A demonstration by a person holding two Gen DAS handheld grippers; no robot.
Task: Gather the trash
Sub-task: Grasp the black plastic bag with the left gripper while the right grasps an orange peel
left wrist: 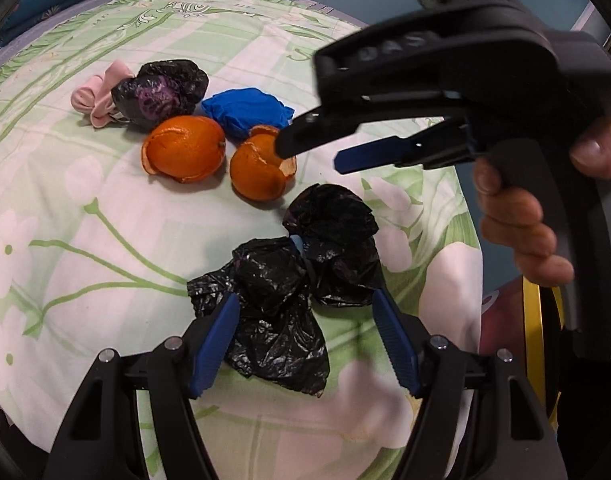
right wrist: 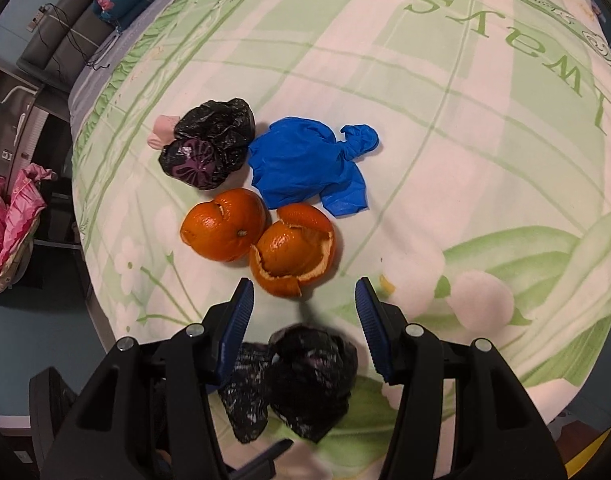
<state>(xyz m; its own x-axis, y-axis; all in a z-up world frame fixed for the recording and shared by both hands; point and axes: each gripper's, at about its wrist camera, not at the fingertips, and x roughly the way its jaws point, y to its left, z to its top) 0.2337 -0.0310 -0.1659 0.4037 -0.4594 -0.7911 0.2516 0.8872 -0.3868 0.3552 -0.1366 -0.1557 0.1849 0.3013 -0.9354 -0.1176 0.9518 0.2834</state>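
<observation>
Left gripper [left wrist: 305,340]: I see my jaws standing apart, low over the near black bag [left wrist: 273,300]; the blue pads flank the crumpled plastic on both sides, and I cannot tell whether either pad touches it

Right gripper [right wrist: 303,316]: my jaws are apart with nothing between them, pointing steeply down at the bed [right wrist: 445,140]; in the left view it [left wrist: 317,152] reaches in from the right, held by a hand [left wrist: 521,216], its tips over the nearer peel

Orange peels: two, side by side in the middle of the bedspread; the left peel [right wrist: 225,226] is a nearly whole shell with the stem end showing, the right peel [right wrist: 293,250] is torn open and sits just ahead of my right jaws

Blue glove [right wrist: 305,164]: crumpled, just behind the peels, beside the far bag

Far black bag [right wrist: 209,142]: balled up, with a purple pattern on it, touching a bit of pink cloth [right wrist: 161,132] at its far left

Near black bag, right view [right wrist: 297,384]: below and behind my right jaws, close to the bed's near edge

Bed: covered by a pale green and white flowered spread with large lettering

Room: a pink bag [right wrist: 9,224] sits on the floor off to the left of the bed
</observation>
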